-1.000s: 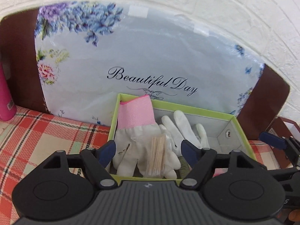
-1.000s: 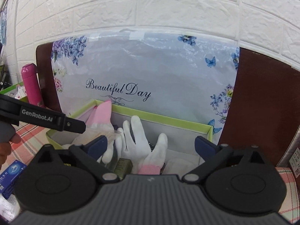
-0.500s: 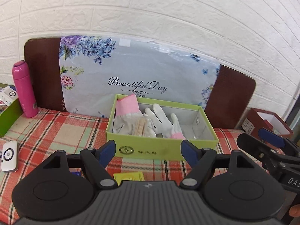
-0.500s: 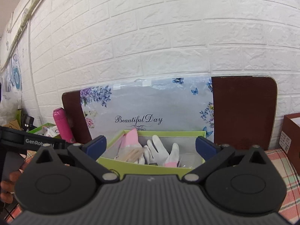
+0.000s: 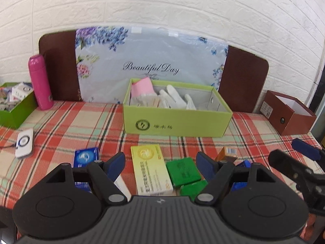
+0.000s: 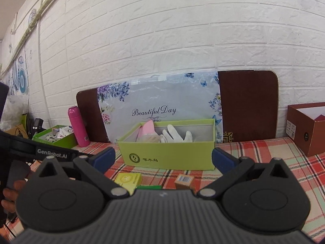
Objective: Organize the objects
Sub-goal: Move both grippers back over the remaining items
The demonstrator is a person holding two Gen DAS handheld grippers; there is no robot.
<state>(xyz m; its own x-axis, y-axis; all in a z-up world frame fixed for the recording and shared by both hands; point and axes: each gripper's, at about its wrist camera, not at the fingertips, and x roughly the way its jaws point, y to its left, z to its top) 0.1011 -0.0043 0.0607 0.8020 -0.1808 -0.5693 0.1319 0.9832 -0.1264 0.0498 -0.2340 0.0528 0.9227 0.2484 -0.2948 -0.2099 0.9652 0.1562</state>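
Both tools, left tool (image 5: 160, 163) and right tool (image 6: 163, 159), stand open and empty above the plaid desk (image 5: 67, 126). Small cartons lie just before them: a yellow box (image 5: 150, 171), green packs (image 5: 182, 171) and a blue box (image 5: 86, 156). They look light, stiff and crushable, best pinched across the short sides. The green bin (image 5: 176, 122) holds soft gloves (image 5: 174, 98). The backdrop reads "Beautiful Day"; the left tool's side reads "GenRobot.AI".
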